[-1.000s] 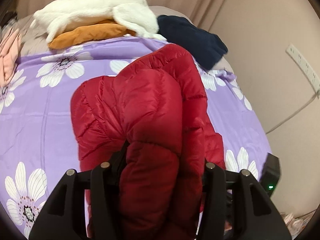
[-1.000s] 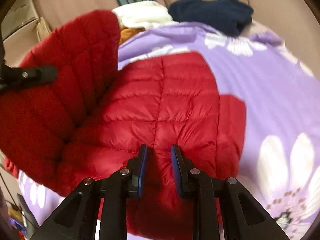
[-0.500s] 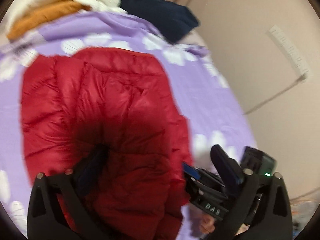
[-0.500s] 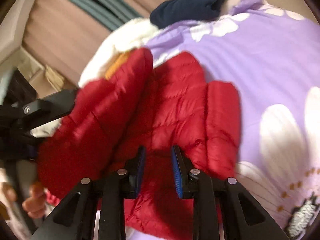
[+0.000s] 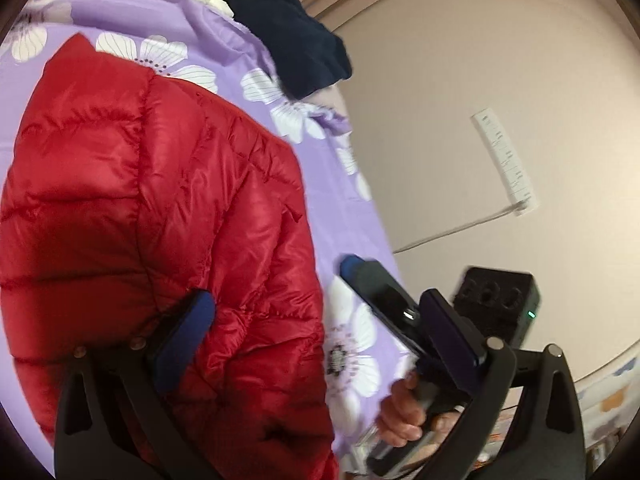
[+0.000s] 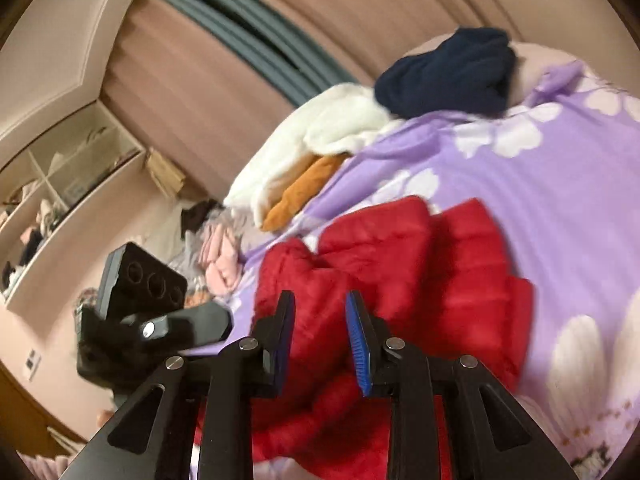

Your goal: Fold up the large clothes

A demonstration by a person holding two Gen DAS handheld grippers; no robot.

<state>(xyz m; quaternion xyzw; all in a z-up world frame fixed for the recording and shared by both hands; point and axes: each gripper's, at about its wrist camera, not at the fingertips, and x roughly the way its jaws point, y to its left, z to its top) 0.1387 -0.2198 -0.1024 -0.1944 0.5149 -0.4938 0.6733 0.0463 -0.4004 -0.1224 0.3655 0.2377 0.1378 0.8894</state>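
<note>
A red quilted puffer jacket lies folded over on the purple flowered bedsheet; it also shows in the right wrist view. My left gripper is open wide, its left pad resting on the jacket and its right finger off to the side over the sheet. My right gripper is open and empty, hovering over the jacket's near edge. The right gripper shows in the left wrist view, and the left gripper shows in the right wrist view.
A navy garment, a white fleece over an orange garment, and pink clothes lie at the bed's far end. A wall with a power strip borders the bed. Shelves stand at the left.
My left gripper has let go of the jacket flap and opened wide; the flap now lies flat on the jacket. My right gripper has lifted back and swung toward the left.
</note>
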